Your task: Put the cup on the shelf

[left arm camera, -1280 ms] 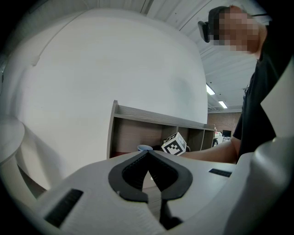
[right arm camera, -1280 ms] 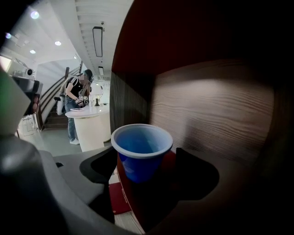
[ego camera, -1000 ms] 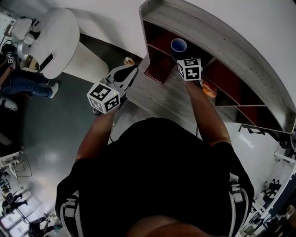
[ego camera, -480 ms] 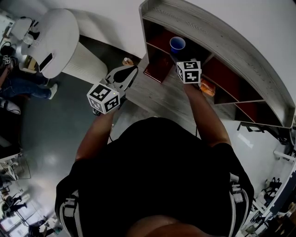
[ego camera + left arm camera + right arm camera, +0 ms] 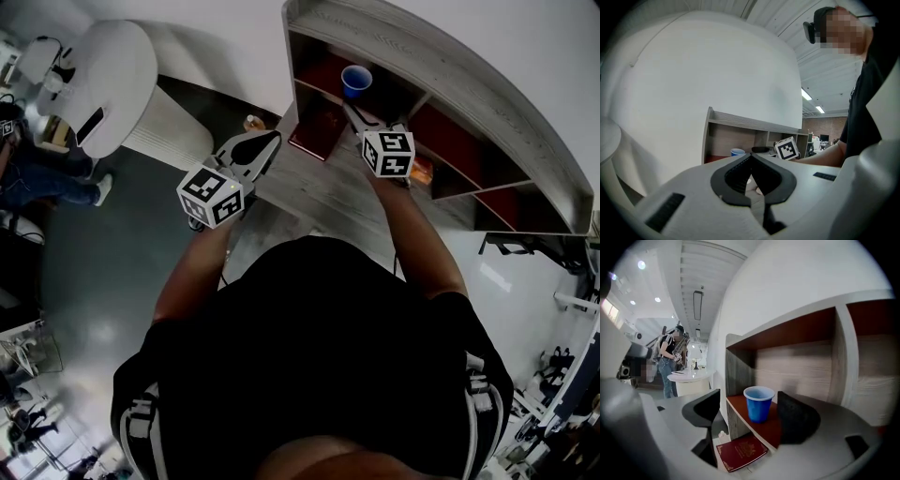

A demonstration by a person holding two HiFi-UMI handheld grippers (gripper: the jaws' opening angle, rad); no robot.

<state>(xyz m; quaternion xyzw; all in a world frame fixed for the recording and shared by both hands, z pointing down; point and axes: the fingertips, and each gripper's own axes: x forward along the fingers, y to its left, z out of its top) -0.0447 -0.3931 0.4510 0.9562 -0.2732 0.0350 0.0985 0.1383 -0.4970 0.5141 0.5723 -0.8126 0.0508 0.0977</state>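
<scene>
1. On the shelf (image 5: 441, 77), far-left compartment: blue cup (image 5: 759, 403) stands upright, mouth up, on the red-brown board (image 5: 772, 429), near its front edge
2. Right gripper (image 5: 359, 116): jaws spread wide and aimed at the blue cup; in the right gripper view the cup shows in the gap between them with clear space on both sides; released, gripping nothing; how far the tips are from the cup cannot be told
3. Left gripper (image 5: 751, 158): jaws clenched tip to tip, nothing between them; held out in front of the person, left of the shelf's end and well apart from the blue cup
4. Below the cup's board: dark red booklet (image 5: 740, 452) with gold print lies flat on the grey wood-grain surface (image 5: 337, 192), just beside the shelf's left upright
5. Head view: orange item (image 5: 422, 171) sits just right of the right gripper's marker cube (image 5: 388, 153); too small to identify
6. Off to the left: white round table (image 5: 112, 80); a person in jeans (image 5: 670, 364) stands beside it
</scene>
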